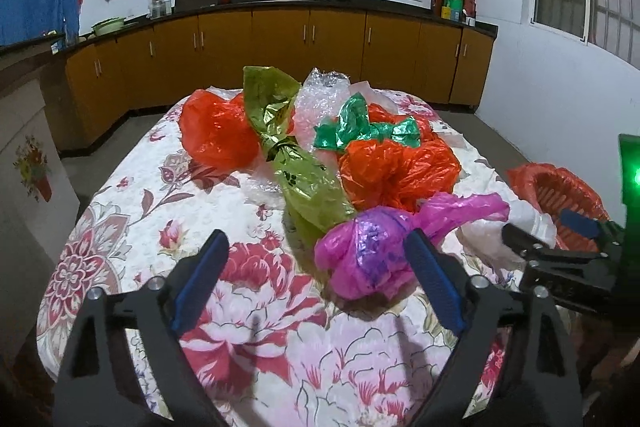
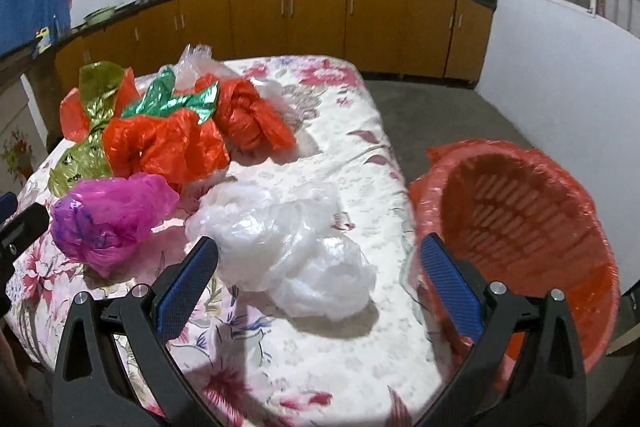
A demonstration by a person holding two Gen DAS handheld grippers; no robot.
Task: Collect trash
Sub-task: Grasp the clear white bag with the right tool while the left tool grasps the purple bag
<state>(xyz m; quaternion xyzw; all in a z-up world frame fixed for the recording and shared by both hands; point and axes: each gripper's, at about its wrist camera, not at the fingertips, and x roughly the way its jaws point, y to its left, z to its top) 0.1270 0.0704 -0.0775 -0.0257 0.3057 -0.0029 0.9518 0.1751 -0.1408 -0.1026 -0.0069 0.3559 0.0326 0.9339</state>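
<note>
Crumpled plastic bags lie on a table with a floral cloth (image 1: pixel 168 211). A pink bag (image 1: pixel 360 255) sits between the fingers of my left gripper (image 1: pixel 316 241), close against the right finger; the jaws stand wide and the left pad is well clear of it. A white translucent bag (image 2: pixel 296 259) lies between the fingers of my right gripper (image 2: pixel 320 245), which is open and not pressing on it. Behind are red bags (image 1: pixel 400 171), an olive foil wrap (image 1: pixel 304 183), a green foil piece (image 1: pixel 360 127) and bubble wrap (image 1: pixel 320 95). A red-lined basket (image 2: pixel 520 219) stands off the table's right edge.
Orange kitchen cabinets (image 1: pixel 280 43) with a dark counter run along the back wall, with bare concrete floor (image 2: pixel 440 107) between them and the table. A low cabinet with a flower picture (image 1: pixel 32 167) stands left of the table. The right gripper's body (image 1: pixel 560 267) is close beside the left one.
</note>
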